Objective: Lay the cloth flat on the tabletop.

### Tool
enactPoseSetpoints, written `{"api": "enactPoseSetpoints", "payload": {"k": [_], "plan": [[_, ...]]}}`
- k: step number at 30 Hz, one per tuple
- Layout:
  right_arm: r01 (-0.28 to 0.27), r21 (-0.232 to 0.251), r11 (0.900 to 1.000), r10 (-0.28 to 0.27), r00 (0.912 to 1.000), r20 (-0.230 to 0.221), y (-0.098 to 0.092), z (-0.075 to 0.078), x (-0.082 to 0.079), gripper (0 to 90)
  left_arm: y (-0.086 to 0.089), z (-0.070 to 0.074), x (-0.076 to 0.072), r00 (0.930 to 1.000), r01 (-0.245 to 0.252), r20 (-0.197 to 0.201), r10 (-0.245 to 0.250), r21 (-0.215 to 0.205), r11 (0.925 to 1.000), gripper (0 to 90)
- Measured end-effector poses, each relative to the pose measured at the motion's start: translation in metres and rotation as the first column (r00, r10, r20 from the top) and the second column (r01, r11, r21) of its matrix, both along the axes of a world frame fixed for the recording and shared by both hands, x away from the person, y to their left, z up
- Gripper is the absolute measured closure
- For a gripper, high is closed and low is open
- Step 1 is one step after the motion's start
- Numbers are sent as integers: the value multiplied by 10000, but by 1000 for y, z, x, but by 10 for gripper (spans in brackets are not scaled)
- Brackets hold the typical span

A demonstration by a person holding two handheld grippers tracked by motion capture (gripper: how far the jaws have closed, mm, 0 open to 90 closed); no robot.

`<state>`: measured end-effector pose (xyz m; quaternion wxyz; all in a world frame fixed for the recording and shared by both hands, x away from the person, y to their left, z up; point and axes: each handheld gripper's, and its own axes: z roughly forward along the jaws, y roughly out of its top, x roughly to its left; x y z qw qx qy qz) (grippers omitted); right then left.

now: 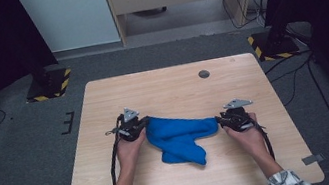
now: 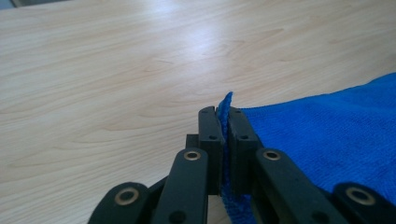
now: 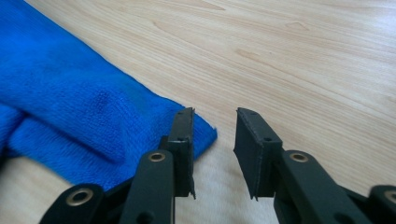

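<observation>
A crumpled blue cloth (image 1: 180, 138) lies on the wooden table (image 1: 171, 86) between my two hands. My left gripper (image 1: 142, 125) is at the cloth's left end. In the left gripper view its jaws are shut on a thin edge of the blue cloth (image 2: 322, 140), which sticks up between the pads. My right gripper (image 1: 219, 121) is at the cloth's right end. In the right gripper view it (image 3: 214, 154) stands open, and a corner of the cloth (image 3: 84, 116) lies just beside its left jaw with bare wood in the gap.
A small dark round hole (image 1: 204, 73) sits in the table near the far edge. Yellow-black striped stand bases (image 1: 49, 85) and cables lie on the grey floor beyond the table corners.
</observation>
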<state>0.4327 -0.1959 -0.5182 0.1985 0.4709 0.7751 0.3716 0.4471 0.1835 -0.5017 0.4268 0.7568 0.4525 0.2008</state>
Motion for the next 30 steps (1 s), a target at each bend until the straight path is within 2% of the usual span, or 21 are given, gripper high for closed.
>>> {"api": "enactPoseSetpoints", "payload": {"k": [1, 3, 8, 11, 19, 23, 26, 30], "plan": [[19, 37, 10000, -19, 10000, -37, 1, -1, 3, 652, 3, 1, 0, 10000, -10, -62, 9, -272, 9996, 859], [27, 54, 10000, -26, 9998, -181, 5, -3, 10, 623, 4, 0, 0, 9999, 83, -133, -84, -138, 9999, 848], [168, 215, 9996, -161, 9994, -311, 11, -4, 30, 597, 3, -1, 0, 9999, 92, -134, -94, -154, 9998, 845], [128, 133, 9998, -121, 9984, -551, 15, -7, 35, 568, 2, -3, 0, 9997, 144, -210, -144, -26, 9999, 859], [-139, 7, 9999, 139, 9974, -714, 20, -9, 30, 447, 3, -8, 1, 9991, 34, -432, -34, -6, 10000, 871], [-291, -523, 9982, 257, 9975, -652, 24, -13, 29, 403, 3, -8, 1, 9991, 27, -420, -24, 58, 10000, 871], [-473, -479, 9977, 440, 9968, -673, 25, -10, 26, 375, 6, -8, 1, 9992, -34, -402, 37, 87, 10000, 871], [-556, -305, 9980, 539, 9971, -531, 25, -8, 20, 382, 8, -10, 1, 9989, -128, -455, 133, 107, 9999, 871]]}}
